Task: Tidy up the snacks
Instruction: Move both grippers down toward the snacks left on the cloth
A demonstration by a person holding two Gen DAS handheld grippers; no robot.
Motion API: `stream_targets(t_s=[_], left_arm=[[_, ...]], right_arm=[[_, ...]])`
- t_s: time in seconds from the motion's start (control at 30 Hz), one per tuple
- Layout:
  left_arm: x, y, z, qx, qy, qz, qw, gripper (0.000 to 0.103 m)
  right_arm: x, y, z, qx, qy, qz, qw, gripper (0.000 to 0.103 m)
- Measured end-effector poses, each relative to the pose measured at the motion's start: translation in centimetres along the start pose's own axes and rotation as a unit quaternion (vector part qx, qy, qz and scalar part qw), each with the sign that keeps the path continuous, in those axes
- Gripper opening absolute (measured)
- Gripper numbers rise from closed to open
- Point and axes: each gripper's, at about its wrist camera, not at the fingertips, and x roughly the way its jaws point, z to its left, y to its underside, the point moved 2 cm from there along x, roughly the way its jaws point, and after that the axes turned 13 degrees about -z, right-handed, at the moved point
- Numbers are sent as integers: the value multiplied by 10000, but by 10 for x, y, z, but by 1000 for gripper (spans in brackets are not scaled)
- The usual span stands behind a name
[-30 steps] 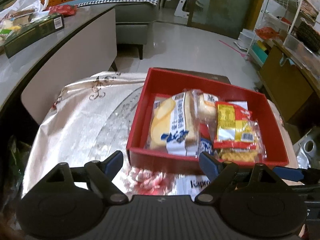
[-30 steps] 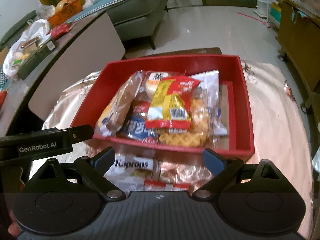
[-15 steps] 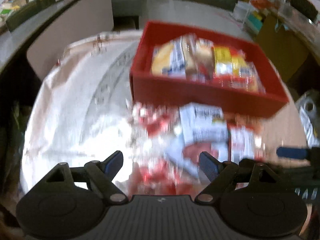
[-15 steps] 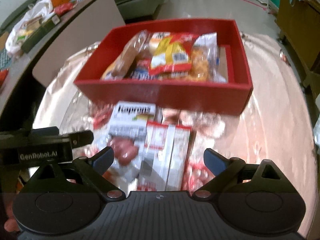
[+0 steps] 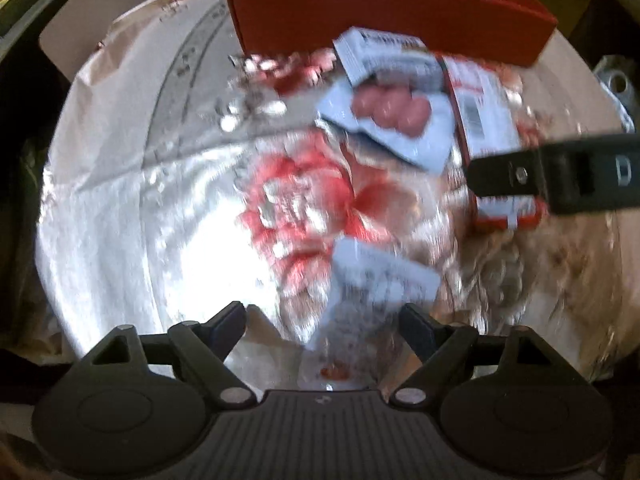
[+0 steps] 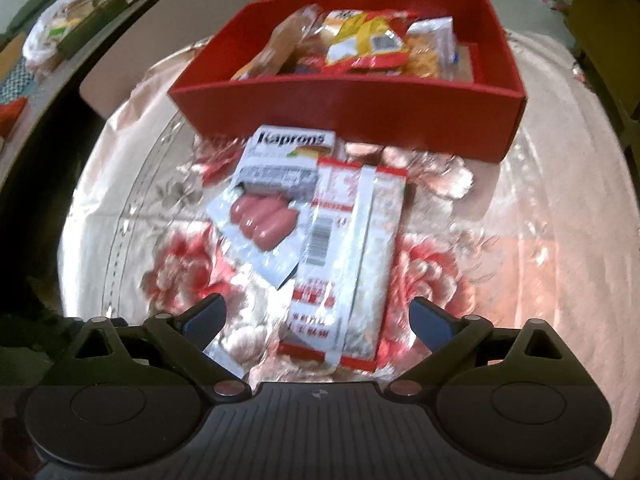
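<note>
Both the left gripper (image 5: 322,322) and the right gripper (image 6: 318,318) are wide and empty. The sausage pack (image 6: 262,216) lies near the red box (image 6: 348,106). Go down slowly and pinch one pack only.

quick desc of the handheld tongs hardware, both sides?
Both match. The left tongs and right tongs each have two black angled link arms with silver pivot pins, dark blue fingertip pads, round black discs at either side and a ribbed dark grey body with a small centre logo. No cables or sleeves are visible.
</note>
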Motion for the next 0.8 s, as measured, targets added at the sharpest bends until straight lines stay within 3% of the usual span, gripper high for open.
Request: stream_targets(t_s=[0.17,0.3,0.4,0.47,0.67,0.8], left_arm=[[8,9,-9,143,8,37,9999,89],[5,12,-10,137,-6,-7,9999,87],[-3,14,-12,135,-4,-88,9999,72],[-9,16,-13,115,83,-132,9998,51],[-16,14,-11,-25,247,-182,9995,44],[-12,13,-7,-75,294,-107,9995,47]], right_arm=[[2,5,5,-71,-41,80,9999,101],[6,7,4,-29,-57,155,9999,101],[11,9,4,-40,-68,235,9997,102],[19,13,2,-76,10,373,9993,102],[27,16,-1,137,53,334,9993,103],[26,18,-5,480,144,169,9986,103]])
